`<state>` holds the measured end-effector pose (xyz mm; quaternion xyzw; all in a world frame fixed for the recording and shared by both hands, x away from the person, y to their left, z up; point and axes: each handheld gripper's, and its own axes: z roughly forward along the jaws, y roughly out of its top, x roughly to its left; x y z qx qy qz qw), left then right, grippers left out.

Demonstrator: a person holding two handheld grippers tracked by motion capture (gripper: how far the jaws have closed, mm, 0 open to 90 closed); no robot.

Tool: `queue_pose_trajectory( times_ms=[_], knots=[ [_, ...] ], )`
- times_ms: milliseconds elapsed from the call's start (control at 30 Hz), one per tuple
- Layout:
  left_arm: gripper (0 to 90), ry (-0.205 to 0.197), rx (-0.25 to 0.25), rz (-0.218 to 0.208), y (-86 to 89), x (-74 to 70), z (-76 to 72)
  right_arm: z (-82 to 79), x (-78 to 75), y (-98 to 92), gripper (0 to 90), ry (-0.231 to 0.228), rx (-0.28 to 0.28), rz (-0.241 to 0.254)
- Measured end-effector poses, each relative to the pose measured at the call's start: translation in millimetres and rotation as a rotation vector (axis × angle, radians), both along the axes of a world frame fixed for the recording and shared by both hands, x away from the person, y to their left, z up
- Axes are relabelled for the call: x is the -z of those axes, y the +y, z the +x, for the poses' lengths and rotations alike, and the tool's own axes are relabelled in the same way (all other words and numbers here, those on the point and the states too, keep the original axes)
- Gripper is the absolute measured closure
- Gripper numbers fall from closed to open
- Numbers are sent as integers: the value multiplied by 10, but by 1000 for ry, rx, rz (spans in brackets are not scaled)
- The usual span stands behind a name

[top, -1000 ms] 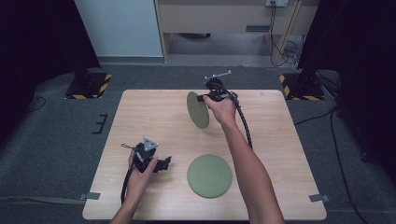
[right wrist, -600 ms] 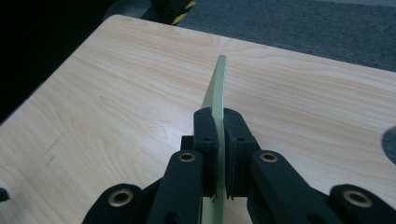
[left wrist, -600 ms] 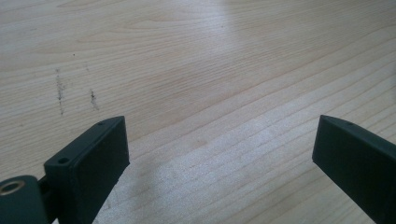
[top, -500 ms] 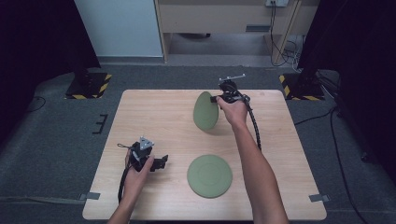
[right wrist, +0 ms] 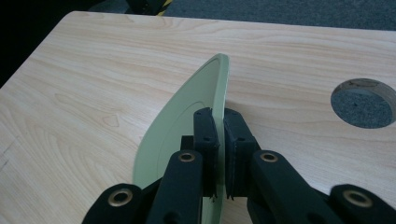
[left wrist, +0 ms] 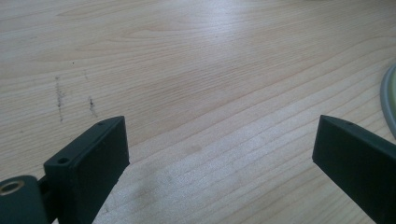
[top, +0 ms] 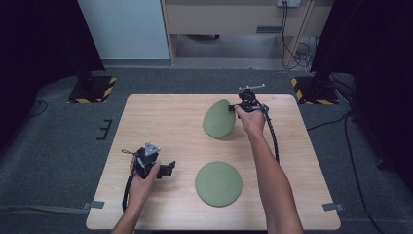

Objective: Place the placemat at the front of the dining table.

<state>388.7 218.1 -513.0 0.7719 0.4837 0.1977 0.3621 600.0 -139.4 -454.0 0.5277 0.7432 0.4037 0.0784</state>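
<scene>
My right gripper (top: 234, 108) is shut on the rim of a green plate (top: 218, 119), which it holds tilted on edge above the far middle of the wooden table (top: 160, 122). In the right gripper view the plate (right wrist: 187, 116) stands edge-on with both pads (right wrist: 204, 135) clamped on its rim. A second green plate (top: 218, 183) lies flat near the table's front. My left gripper (top: 168, 168) rests low at the front left, open, its jaws wide apart over bare wood. The left gripper view shows the flat plate's rim (left wrist: 390, 100) at the right edge.
A round cable hole (right wrist: 363, 102) pierces the table beyond the held plate. Black cables trail from both grippers. Grey carpet (top: 63, 146) surrounds the table, with yellow-black striped bases (top: 92, 90) at the far corners and a wooden cabinet (top: 234, 19) behind.
My right gripper has carried the tilted plate to the right and downward, closer to the tabletop. The left gripper and the flat plate have stayed where they were.
</scene>
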Motion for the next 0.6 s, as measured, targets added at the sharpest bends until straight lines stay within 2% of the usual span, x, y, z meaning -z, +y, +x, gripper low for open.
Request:
queue_pose_trajectory(
  times_ms=[367,600],
  knots=[
    [28,22,-4,0,15,37,29,65,241,-126,858,39,34,6],
    [29,23,1,4,0,44,33,84,327,-165,856,53,47,12]
  ],
)
